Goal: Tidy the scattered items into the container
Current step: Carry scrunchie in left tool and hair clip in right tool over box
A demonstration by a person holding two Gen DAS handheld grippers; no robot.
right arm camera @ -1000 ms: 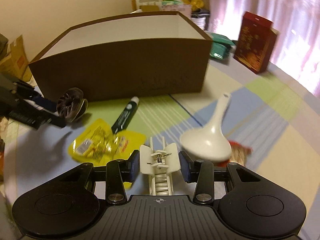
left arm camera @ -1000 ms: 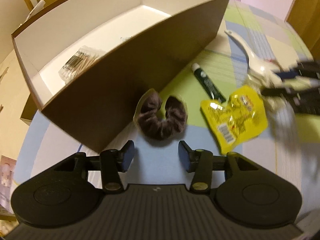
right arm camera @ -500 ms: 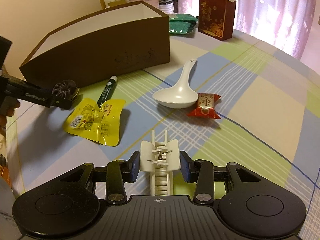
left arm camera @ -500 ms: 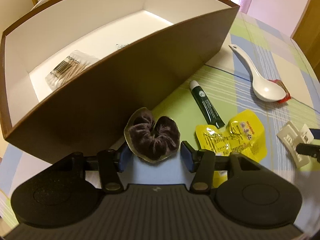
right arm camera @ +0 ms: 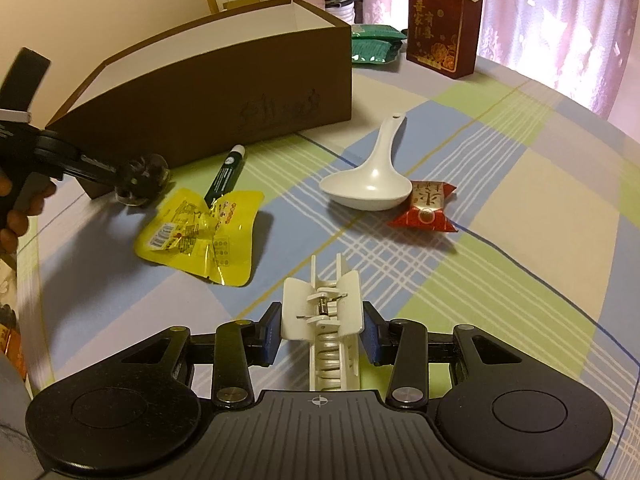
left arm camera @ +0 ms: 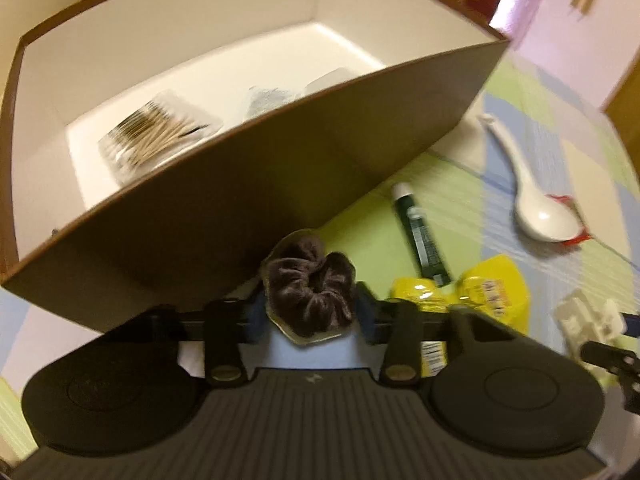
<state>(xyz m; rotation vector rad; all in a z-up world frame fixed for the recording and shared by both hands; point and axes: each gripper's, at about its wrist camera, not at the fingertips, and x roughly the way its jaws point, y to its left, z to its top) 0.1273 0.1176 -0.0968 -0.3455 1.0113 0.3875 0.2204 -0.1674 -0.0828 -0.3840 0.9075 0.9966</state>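
- The brown box lies with its long side across the left wrist view, open top up; a packet of cotton swabs lies inside on its white floor.
- The dark scrunchie sits by the box's near wall, its ring lying roughly flat, between the left gripper fingers, which are closing on it and touch its sides.
- The left gripper tilts steeply down; in the right wrist view a hand holds it at the left edge.
- The green tube points at the box, its white cap nearest it.
- The white hair clip has its long axis pointing away, teeth toward the camera; the right gripper fingers are clamped on its wings above the checked desk.
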